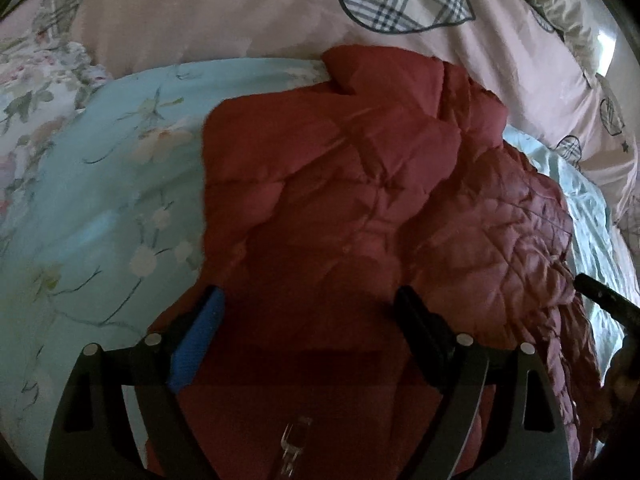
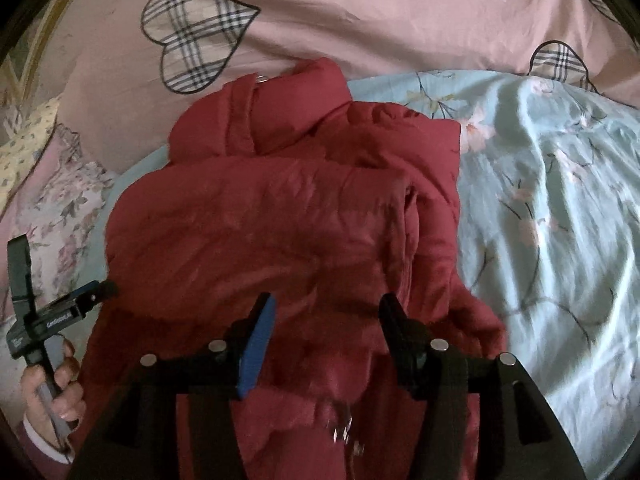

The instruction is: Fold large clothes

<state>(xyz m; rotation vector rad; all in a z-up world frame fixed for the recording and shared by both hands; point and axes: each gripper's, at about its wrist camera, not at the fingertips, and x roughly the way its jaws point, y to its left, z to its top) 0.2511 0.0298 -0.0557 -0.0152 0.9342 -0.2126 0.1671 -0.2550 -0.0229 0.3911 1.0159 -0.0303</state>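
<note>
Garment: a red quilted puffer jacket (image 2: 280,216) is seen lying bunched on a light-blue floral bedsheet (image 2: 552,208), its collar end farthest from both grippers.
Long axis: it is judged to run straight away from the fingers, towards the pink duvet (image 2: 360,20).
Left gripper (image 1: 308,320): the jaws are spread wide above the near hem, nothing clamped.
Right gripper (image 2: 324,320): the jaws are parted, with no fabric pinched between them.
Nearer hand: both are held just over the near edge; neither is clearly closer.
Left hand (image 2: 52,392): it is seen beside the jacket's edge.
</note>
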